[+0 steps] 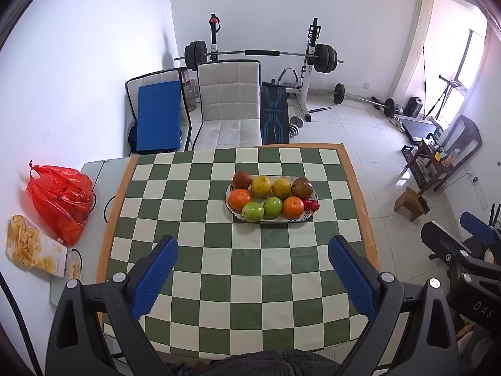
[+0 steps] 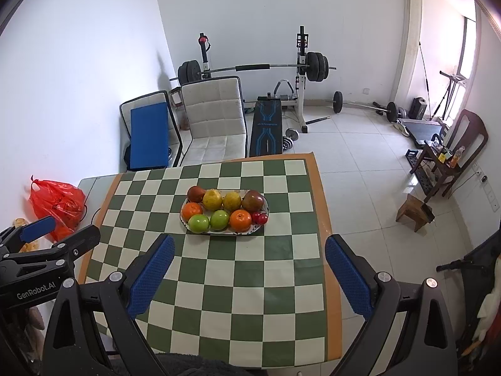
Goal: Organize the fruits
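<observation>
I am holding both tools back over the near edge of the checkered table (image 1: pixel 219 282), and neither is touching anything. Starting on the left, my left gripper (image 1: pixel 253 250) is hanging with its blue pads spread wide and nothing between them. From it, the oval plate (image 1: pixel 300 217) of fruit is lying at about twelve o'clock, a touch toward one, well apart across open squares. The plate's long axis is running nine to three across my view, so the fruits are sitting in two rows: russet ones and yellow ones behind, oranges and two green apples (image 1: pixel 262 209) in front, small red fruits at the three o'clock end.

Moving right, my right gripper (image 2: pixel 250 249) is likewise gaping, empty. From this one the plate (image 2: pixel 216 233) is lying at about eleven o'clock, also well apart.

I am judging the two tools roughly equally far away; the left is lined up better with the nine o'clock end, the right with the red fruits (image 2: pixel 260 217). Nothing is lifted yet, so the sorting looks not yet begun.
</observation>
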{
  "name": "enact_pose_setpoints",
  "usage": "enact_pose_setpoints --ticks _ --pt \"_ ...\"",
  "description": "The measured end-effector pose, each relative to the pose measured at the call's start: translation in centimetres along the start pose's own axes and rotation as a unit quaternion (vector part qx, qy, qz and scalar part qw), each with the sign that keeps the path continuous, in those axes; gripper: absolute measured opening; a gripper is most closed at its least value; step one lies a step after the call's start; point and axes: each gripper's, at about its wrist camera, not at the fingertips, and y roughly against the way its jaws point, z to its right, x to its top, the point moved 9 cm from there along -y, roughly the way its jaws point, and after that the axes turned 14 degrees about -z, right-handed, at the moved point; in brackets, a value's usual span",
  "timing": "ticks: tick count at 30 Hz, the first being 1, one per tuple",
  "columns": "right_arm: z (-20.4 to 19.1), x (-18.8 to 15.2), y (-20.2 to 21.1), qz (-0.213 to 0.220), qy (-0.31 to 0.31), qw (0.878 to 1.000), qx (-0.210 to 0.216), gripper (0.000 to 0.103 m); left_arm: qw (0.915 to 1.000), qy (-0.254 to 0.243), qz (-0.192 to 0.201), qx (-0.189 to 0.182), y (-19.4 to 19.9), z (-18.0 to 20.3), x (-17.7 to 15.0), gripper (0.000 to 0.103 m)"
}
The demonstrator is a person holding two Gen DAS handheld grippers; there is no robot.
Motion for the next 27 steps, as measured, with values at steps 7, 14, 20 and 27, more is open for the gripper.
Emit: enact_pose_setpoints --ticks 7,14,20,27 --pt "-0.1 0.7 -1.5 -0.002 0.008 1.000 -0.006 0.099 0.9999 0.011 0.006 -0.004 -0.6 -0.2 0.6 0.098" --pt "0.4 2.0 -5.2 -0.006 0.002 1.000 -0.011 0.099 0.9996 0.023 0.012 0.010 -2.7 -1.0 2.0 0.098" --pt "1.0 3.2 -10.0 -0.019 -0.003 1.000 -0.019 0.099 0.9996 0.025 -0.006 0.013 -6.1 -1.6 3.0 0.098" --pt "1.7 3.9 -15.3 -0.041 -0.009 0.999 -0.021 0.099 0.9992 0.027 -0.014 0.028 -9.2 -2.2 4.2 0.098"
